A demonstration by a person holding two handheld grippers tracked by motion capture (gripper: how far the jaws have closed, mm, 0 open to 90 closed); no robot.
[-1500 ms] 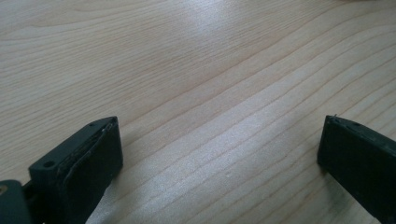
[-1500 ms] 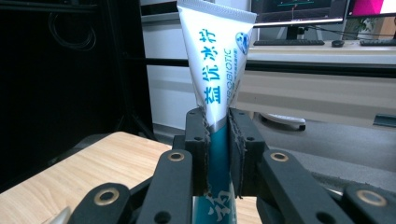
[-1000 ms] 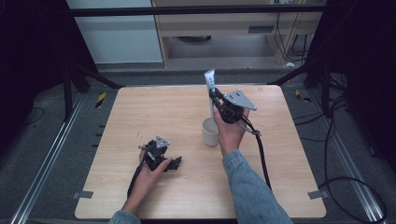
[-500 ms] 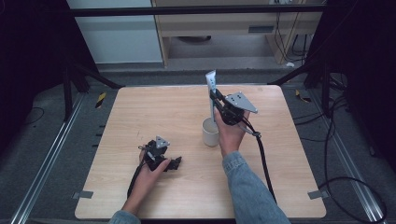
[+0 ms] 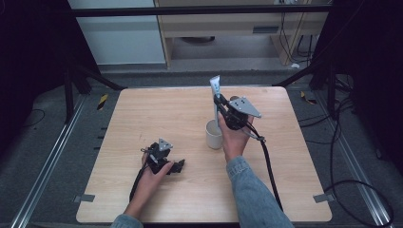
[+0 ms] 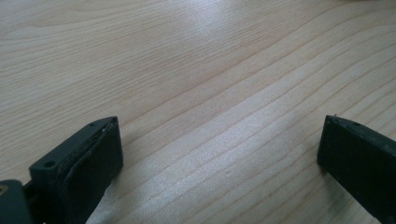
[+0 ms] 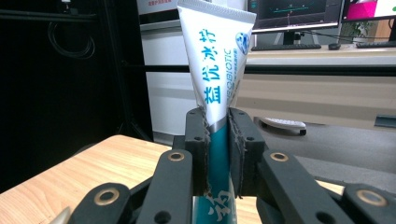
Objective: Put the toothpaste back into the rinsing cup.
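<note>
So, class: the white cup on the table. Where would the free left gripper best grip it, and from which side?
Grip the white cup by its rim from above, one jaw inside. It stands upright with its mouth open, and the left gripper is open, though the toothpaste tube crowds the top.

Bright overhead light, glare on table (image 6: pixel 205 28), dark surroundings, blurred near jaws

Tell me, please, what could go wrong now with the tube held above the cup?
1. The right tongs pinch the toothpaste tube near its lower part, so its tall top may tilt or slip.
2. The white cup stands free on the table; a misaimed tube might tip it.
3. The left tongs rest open, apart from the cup, so nothing steadies it.
</note>
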